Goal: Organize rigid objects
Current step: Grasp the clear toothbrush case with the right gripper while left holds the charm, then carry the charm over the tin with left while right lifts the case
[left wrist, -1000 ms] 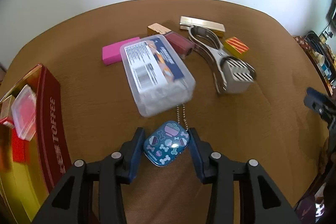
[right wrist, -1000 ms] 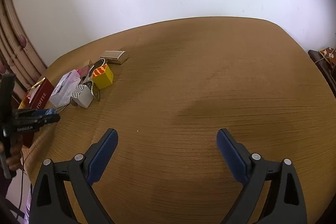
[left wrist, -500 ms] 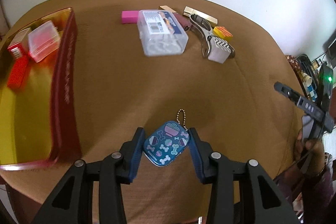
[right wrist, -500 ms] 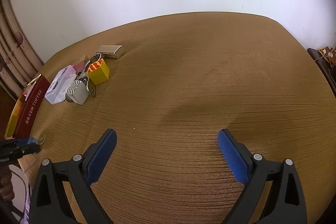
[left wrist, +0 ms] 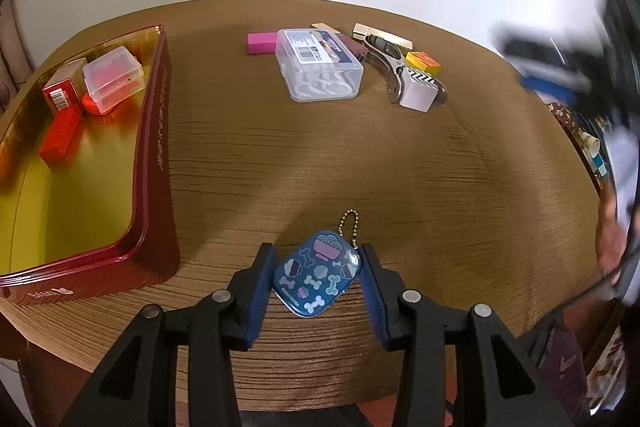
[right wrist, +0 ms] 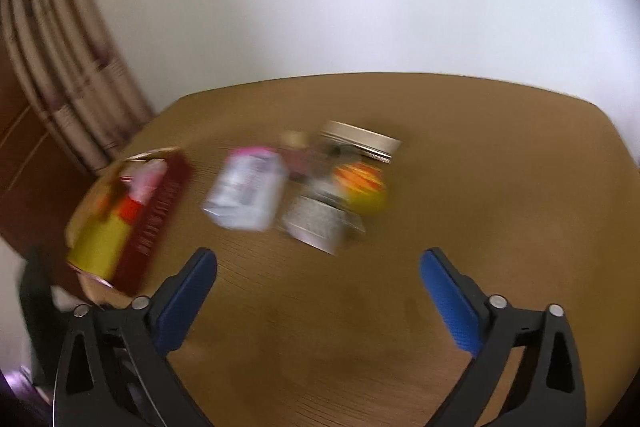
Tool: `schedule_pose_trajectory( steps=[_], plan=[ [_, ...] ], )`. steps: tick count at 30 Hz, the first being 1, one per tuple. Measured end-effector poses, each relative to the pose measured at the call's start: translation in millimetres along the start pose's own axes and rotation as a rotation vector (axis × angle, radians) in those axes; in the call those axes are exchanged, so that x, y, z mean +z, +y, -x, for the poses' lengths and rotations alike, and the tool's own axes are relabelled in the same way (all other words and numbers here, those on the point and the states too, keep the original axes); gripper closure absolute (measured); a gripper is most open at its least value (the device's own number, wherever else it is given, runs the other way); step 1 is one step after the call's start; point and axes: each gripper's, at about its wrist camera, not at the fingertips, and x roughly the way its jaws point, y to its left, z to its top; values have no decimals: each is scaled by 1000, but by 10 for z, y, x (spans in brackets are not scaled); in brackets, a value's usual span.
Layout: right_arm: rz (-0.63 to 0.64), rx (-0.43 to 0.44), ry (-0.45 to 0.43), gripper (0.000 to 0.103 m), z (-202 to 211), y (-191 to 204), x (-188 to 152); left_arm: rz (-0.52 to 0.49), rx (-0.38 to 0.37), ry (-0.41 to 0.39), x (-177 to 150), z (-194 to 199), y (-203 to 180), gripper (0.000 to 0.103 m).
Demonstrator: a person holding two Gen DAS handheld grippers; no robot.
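While my left gripper (left wrist: pixel 318 277) has its jaws closed part-way onto the flat blue rounded tin with cartoon bone prints (left wrist: pixel 317 273), its bead chain dangling off the far edge, the red rectangular toffee tin with the gold lining (left wrist: pixel 154 163) sits off to the left of those jaws and a little ahead. That is the relation I judge the next move turns on: the blue tin is held above the brown woven desk (left wrist: pixel 360 155), just right of the red tin's near right corner, so a swing left over the wall should put it above the bare gold floor. The red tin's long axis runs away from me, with a small clear plastic box (left wrist: pixel 113 79) and red cartons (left wrist: pixel 60 135) at its far end, leaving the near end free. My left hand is plainly the nearer one. My right gripper (right wrist: pixel 318 297) has just been opening its jaws and they stand wide with nothing between them, facing the blurred cluster right of the red tin (right wrist: pixel 160 211).
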Motion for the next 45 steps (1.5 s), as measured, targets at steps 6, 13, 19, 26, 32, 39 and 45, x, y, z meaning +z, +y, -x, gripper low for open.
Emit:
schedule_pose_trajectory(
  steps=[6,13,19,26,32,39,45],
  plan=[
    [67,-13,120,1,-715,536,436,49,-30,-9,-8,58,139,61],
    [34,-101,257,1,-1343,561,432,92,-52,-7,-18,130,229,61],
    [11,-118,338,30,-1622,464,386,92,-49,-8,-24,161,223,61],
    [46,-94,275,44,-1490,475,338,102,-52,-12,-6,180,275,61],
    [-23,13,148,44,-780,234,161,108,-80,-44,44,346,282,61],
    [-86,-9,111,44,-203,-220,-334,187,-126,-102,229,815,584,61],
    [-123,0,108,44,-34,-335,-555,234,25,-112,458,1048,1238,60]
  ],
)
